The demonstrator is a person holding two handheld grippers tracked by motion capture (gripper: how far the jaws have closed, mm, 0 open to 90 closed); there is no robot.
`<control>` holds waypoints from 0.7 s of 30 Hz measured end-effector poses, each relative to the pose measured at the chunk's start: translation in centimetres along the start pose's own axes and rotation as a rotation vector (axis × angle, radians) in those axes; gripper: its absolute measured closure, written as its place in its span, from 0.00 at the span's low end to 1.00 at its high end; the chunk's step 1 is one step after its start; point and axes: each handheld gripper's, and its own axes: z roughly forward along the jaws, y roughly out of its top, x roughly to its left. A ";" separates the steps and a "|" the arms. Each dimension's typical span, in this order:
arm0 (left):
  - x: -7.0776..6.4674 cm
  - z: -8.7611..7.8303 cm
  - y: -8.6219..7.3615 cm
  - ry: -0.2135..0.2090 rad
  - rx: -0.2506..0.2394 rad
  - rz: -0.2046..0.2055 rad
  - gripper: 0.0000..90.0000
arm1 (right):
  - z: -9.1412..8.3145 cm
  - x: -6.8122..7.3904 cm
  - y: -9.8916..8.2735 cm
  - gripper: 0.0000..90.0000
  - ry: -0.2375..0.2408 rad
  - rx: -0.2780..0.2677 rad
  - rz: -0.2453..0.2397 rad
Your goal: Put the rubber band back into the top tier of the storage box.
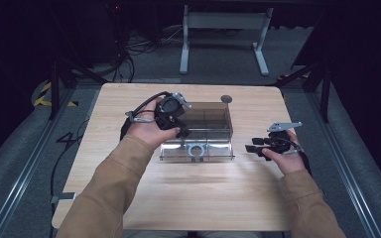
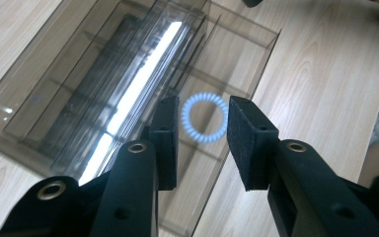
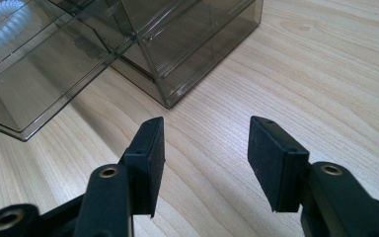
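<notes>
- Left gripper (image 2: 202,143) above smoked clear box (image 1: 213,116) mid-bench, jaws apart, empty, framing coiled ring (image 2: 205,118).
- Right gripper (image 3: 205,163) beside box, jaws apart.
- Next, probably: descend, clamp ring.

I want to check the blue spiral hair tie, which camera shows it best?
The left gripper view: the blue spiral hair tie shows whole, framed between open jaws. The right gripper view crops it at the corner; the high view shows it small.

Tabletop (image 1: 129,198): clear drawer box (image 1: 213,119) at centre; coiled hair tie (image 1: 196,150) in its pulled-out front drawer (image 1: 173,151); round disc (image 1: 226,98) behind box.
</notes>
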 end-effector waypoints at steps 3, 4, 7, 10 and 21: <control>0.2 -0.5 -0.9 0.009 -0.008 -0.016 0.73 | 0.0 0.0 0.0 0.56 -0.001 0.000 0.000; 0.3 -0.5 -1.1 0.012 -0.009 -0.021 0.73 | 0.0 0.0 0.0 0.56 -0.001 0.000 0.000; 0.4 -0.8 -1.8 0.019 -0.018 -0.033 0.72 | 0.0 0.0 0.0 0.56 0.000 0.001 -0.003; 0.6 -1.3 -2.8 0.024 -0.019 -0.050 0.72 | 0.0 0.0 0.0 0.55 0.002 0.001 -0.002; 1.2 -3.3 -6.3 0.077 -0.042 -0.119 0.72 | 0.1 0.1 0.0 0.55 -0.001 0.006 -0.006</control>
